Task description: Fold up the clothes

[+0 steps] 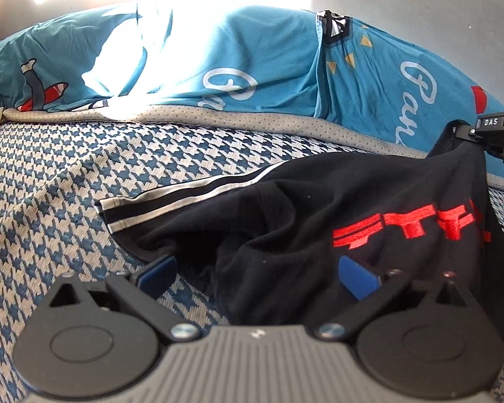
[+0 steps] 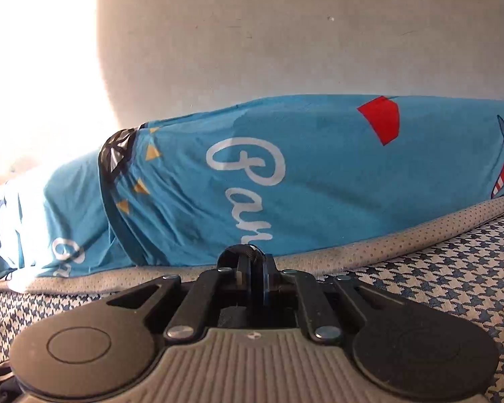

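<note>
Black shirt (image 1: 285, 221) soft, limp, bunched on bed (image 1: 50, 174); right gripper (image 2: 253, 282) fingers pinch its edge, left gripper (image 1: 257, 277) fingers spread beside shirt's sleeve; grab hems.

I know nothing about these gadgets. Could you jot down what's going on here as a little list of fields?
Setting: bed with houndstooth cover
Garment: black shirt, crumpled, with red lettering and white sleeve stripes
Left claw: open, blue pads either side of the shirt's near edge
Right claw: shut on a bit of black fabric, apparently the shirt's far corner, lifted
Behind: blue pillows with white script, against a wall
Folding: not yet visibly begun
</note>
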The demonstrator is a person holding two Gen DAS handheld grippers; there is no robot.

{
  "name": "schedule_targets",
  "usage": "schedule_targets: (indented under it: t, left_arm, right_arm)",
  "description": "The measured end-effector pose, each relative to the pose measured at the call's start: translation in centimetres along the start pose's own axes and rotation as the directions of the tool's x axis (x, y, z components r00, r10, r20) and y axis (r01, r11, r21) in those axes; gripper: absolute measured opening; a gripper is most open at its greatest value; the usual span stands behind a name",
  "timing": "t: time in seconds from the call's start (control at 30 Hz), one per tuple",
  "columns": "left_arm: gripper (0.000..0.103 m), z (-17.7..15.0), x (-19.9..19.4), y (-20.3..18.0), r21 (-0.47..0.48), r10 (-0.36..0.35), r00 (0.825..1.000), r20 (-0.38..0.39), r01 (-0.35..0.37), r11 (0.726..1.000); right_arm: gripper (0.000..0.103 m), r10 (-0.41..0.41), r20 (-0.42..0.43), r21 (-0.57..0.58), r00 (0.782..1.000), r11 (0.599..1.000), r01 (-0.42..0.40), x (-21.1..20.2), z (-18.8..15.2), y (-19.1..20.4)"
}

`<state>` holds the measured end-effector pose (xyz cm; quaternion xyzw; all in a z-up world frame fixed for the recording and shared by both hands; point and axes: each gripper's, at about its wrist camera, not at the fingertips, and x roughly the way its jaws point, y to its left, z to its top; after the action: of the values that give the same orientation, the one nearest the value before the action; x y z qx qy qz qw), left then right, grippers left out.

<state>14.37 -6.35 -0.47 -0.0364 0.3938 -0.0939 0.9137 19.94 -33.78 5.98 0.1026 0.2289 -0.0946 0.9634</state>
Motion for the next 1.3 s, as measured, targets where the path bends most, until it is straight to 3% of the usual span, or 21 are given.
schedule_targets:
  t: [0.2,0.3,0.37,0.4,0.47,0.57,0.83,0.93,1.07,1.17,1.23,1.3]
  left_arm:
    - [0.103,0.7,0.4,1.1,-0.030,0.035,0.999,0.004,-0.035,0.999]
    - [0.103,0.8,0.8,1.2,-0.034,0.038,0.999,-0.016,-0.039,0.999]
    - [0.103,0.8,0.8,1.1,-0.032,0.037,0.999,-0.016,-0.037,0.999]
    - [0.103,0.8,0.8,1.1,-0.031,0.036,0.999,-0.014,-0.037,0.999]
    - [0.103,0.8,0.7,1.1,-0.032,0.041,0.999,-0.011,-0.042,0.999]
    - [0.103,0.9,0.5,1.2,-0.036,0.050,0.999,-0.007,-0.051,0.998]
    - [0.103,1.0,0.1,1.3,-0.038,0.065,0.998,0.003,-0.065,0.997]
    - [0.103,1.0,-0.2,1.4,-0.040,0.064,0.998,0.006,-0.063,0.997]
    - [0.103,1.0,-0.3,1.5,-0.045,0.066,0.998,0.008,-0.065,0.997]
    - [0.103,0.9,-0.3,1.4,-0.037,0.065,0.998,0.005,-0.065,0.997]
    - [0.103,0.8,-0.3,1.2,-0.029,0.066,0.998,0.002,-0.066,0.997]
    - [0.103,0.8,-0.3,1.2,-0.027,0.066,0.998,0.003,-0.066,0.997]
  right_arm:
    - [0.007,-0.129,0.141,0.020,0.981,0.992,0.128,-0.4,0.9,-0.6]
    - [0.008,-0.121,0.076,-0.005,0.990,0.993,0.122,1.4,0.2,-1.0]
    - [0.010,-0.198,-0.013,-0.048,0.980,0.979,0.198,3.0,-0.7,-1.1]
    - [0.013,-0.236,-0.059,-0.068,0.970,0.970,0.232,3.7,-1.2,-1.2]
    - [0.032,-0.258,-0.109,-0.045,0.960,0.966,0.255,4.0,-1.4,-1.9]
    - [0.034,-0.252,-0.141,0.025,0.957,0.966,0.258,3.7,-1.2,-3.0]
    - [0.037,-0.227,0.008,-0.005,0.974,0.974,0.227,0.7,0.8,-0.5]
    - [0.048,-0.272,0.047,-0.011,0.961,0.962,0.273,0.1,1.2,-0.3]
    - [0.050,-0.303,0.095,0.007,0.948,0.953,0.303,-1.0,1.6,-0.1]
    - [0.050,-0.211,0.134,0.003,0.968,0.977,0.212,-1.9,1.8,0.4]
    - [0.050,-0.067,0.095,-0.018,0.993,0.997,0.069,-1.7,1.7,1.1]
    - [0.050,0.070,0.004,-0.006,0.998,0.998,-0.070,-0.5,0.9,1.7]
